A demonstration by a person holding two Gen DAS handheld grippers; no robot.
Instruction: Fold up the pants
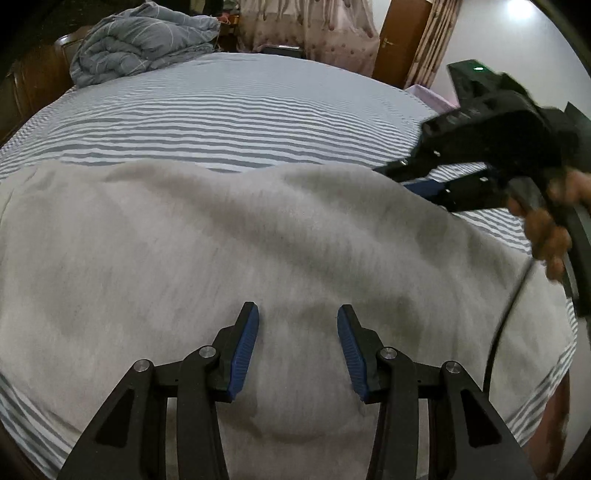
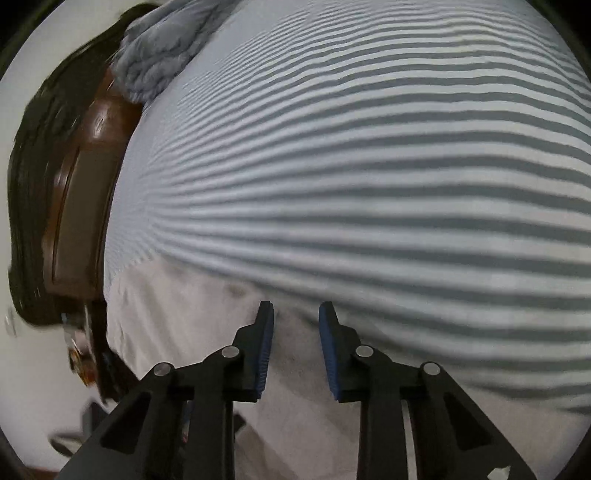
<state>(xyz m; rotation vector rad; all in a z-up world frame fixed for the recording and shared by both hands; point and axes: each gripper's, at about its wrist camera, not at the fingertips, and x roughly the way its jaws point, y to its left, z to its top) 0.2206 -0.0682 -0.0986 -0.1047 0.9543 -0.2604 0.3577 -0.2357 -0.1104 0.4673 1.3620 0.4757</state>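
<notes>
The room is dim and evenly lit, the colours flat and greyish. One bright lamp glare burns on the wall at the top right corner of the left wrist view. Soft shadows lie in the folds of the grey pants. The right gripper and the hand holding it smear with motion. The right wrist view blurs throughout, worst at the wooden headboard. Both views bulge, and the sheet's stripes curve toward dark rounded corners.

The pants are soft, matt grey knit cloth. The bedsheet is striped woven cloth. The headboard is glossy brown wood.
</notes>
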